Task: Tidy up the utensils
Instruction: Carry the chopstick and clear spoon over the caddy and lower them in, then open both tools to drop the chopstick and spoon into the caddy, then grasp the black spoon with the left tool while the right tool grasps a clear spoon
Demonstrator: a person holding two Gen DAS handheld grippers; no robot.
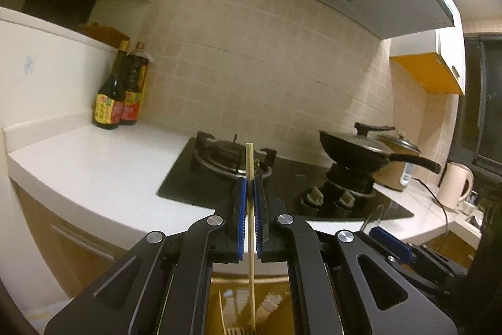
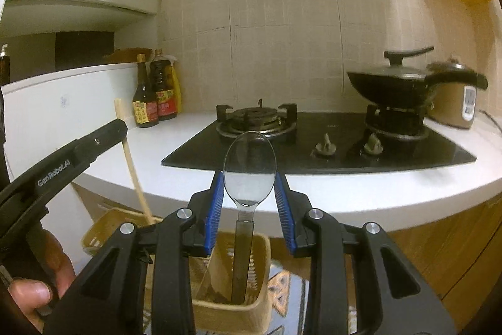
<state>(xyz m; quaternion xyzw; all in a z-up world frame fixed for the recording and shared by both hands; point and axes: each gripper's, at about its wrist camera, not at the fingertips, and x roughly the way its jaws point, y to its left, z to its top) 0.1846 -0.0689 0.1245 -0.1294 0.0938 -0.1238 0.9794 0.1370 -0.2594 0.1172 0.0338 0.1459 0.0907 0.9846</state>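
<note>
My left gripper [image 1: 250, 182] is shut on a pair of wooden chopsticks [image 1: 250, 228] held upright, their lower end down in a tan utensil basket [image 1: 273, 297]. In the right wrist view the left gripper [image 2: 120, 123] and the chopsticks [image 2: 136, 178] show at the left, over a second basket compartment [image 2: 103, 228]. My right gripper [image 2: 250, 187] is open, its blue pads either side of a clear plastic spoon [image 2: 250, 168]. The spoon stands bowl up with its handle in a tan basket compartment [image 2: 260, 281]. I cannot tell whether the pads touch it.
A white counter [image 2: 360, 193] holds a black gas hob [image 2: 313, 146] with a lidded wok [image 2: 398, 83] on the right burner. Sauce bottles [image 2: 153, 96] stand at the back left. A rice cooker [image 2: 455, 102] and kettle [image 1: 455, 184] sit at the right. Wooden cabinets are below.
</note>
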